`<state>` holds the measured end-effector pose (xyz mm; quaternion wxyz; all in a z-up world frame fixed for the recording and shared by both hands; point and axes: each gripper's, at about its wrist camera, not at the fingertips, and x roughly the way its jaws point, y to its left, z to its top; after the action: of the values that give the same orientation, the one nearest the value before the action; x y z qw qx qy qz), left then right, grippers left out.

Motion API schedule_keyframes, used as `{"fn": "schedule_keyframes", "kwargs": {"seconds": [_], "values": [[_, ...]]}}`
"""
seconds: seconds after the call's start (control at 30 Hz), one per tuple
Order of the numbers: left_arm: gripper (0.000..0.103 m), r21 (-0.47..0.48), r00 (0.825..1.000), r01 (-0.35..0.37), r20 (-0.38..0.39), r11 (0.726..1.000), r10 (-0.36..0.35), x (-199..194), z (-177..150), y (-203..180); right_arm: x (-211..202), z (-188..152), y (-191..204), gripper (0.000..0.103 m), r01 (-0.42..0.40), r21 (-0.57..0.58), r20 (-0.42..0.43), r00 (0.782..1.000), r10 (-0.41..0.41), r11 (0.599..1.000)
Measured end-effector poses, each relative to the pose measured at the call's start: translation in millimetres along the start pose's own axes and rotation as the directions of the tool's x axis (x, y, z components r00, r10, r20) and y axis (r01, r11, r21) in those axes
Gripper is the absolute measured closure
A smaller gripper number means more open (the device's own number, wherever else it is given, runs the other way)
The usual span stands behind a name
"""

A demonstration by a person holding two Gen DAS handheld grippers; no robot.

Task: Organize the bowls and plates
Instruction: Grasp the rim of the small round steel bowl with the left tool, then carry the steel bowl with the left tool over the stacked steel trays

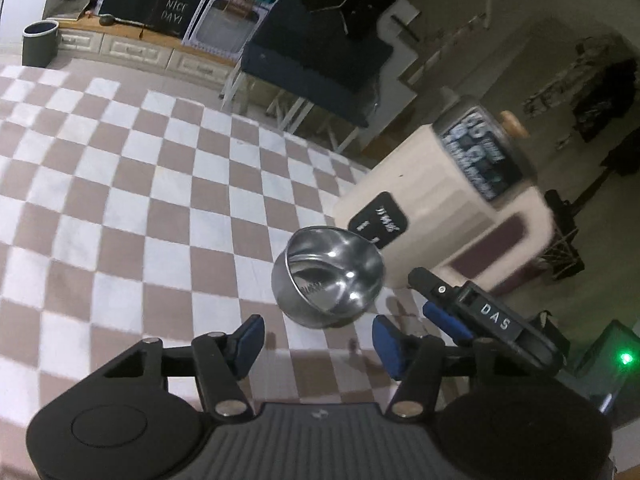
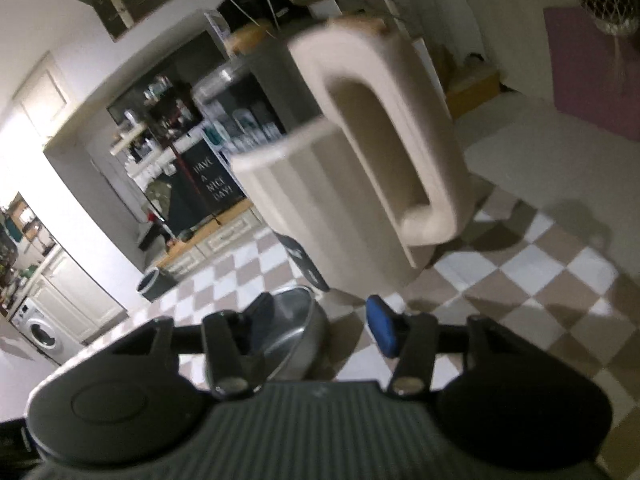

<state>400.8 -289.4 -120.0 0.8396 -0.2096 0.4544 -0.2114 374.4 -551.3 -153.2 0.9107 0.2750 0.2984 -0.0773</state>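
steel bowl sits on the checkered table beside a cream container (blurred). left gripper and right gripper both hang half open, holding nothing; this looks like the approach, and next one must straddle the rim.

I see a shiny silver bowl | brown and white checked cloth | cream holder with black label | my blue finger pads on black grippers | grey bin

"HAVE A NICE DAY!" black sign; claw, likely "DAS".
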Motion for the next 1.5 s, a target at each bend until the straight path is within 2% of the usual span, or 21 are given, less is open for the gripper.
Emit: {"fn": "schedule_keyframes", "kwargs": {"seconds": [0.13,0.23,0.3,0.47,0.6,0.67,0.73,0.8,0.87,0.93,1.07,1.23,1.37,1.5], "values": [[0.043,-0.029,1.000,-0.002,-0.013,1.000,0.001,22,10,7,18,-2,3,0.045,0.025,-0.049,0.006,1.000,-0.024,0.998],[0.043,-0.070,0.998,0.040,-0.044,0.997,-0.044,34,15,12,28,-3,7,0.048,0.039,-0.051,0.000,0.999,-0.039,0.998],[0.043,-0.046,0.998,0.026,-0.053,0.999,-0.029,42,17,10,31,-5,10,0.049,0.049,-0.077,0.008,0.999,-0.049,0.996],[0.054,-0.036,0.996,0.014,-0.084,0.999,-0.017,57,17,9,38,-8,15,0.052,0.050,-0.100,-0.003,0.999,-0.051,0.994],[0.064,0.014,0.996,-0.023,-0.082,1.000,0.024,61,17,6,52,-3,26,0.053,0.083,-0.156,-0.011,0.996,-0.085,0.984],[0.070,0.031,0.997,-0.027,-0.073,0.999,0.029,61,17,7,56,-3,24,0.063,0.099,-0.156,-0.020,0.994,-0.104,0.983],[0.076,0.041,0.998,-0.027,-0.064,0.999,0.030,59,18,8,56,-4,22,0.068,0.119,-0.164,-0.024,0.992,-0.124,0.979],[0.079,0.059,0.998,-0.026,-0.062,0.998,0.029,58,19,7,55,-5,21,0.074,0.112,-0.182,-0.037,0.992,-0.121,0.977],[0.084,0.095,0.998,-0.031,-0.057,0.995,0.037,58,19,4,52,-6,22,0.086,0.104,-0.206,-0.049,0.992,-0.117,0.973],[0.087,0.124,0.998,-0.037,-0.052,0.992,0.044,56,18,1,48,-7,25,0.091,0.103,-0.239,-0.055,0.991,-0.120,0.965],[0.092,0.157,0.999,-0.020,-0.028,0.987,0.025,46,18,-3,34,-9,25,0.092,0.094,-0.266,-0.055,0.992,-0.112,0.959],[0.092,0.249,1.000,-0.016,0.018,0.968,0.012,19,15,-19,7,-12,33,0.092,0.093,-0.288,-0.045,0.993,-0.111,0.953],[0.092,0.317,0.998,-0.018,0.061,0.948,-0.001,-15,5,-30,-18,-10,44,0.092,0.083,-0.275,-0.030,0.995,-0.094,0.958],[0.092,0.344,0.995,-0.013,0.100,0.939,-0.023,-57,0,-35,-58,-7,63,0.093,0.072,-0.276,0.003,0.997,-0.074,0.958]]}}
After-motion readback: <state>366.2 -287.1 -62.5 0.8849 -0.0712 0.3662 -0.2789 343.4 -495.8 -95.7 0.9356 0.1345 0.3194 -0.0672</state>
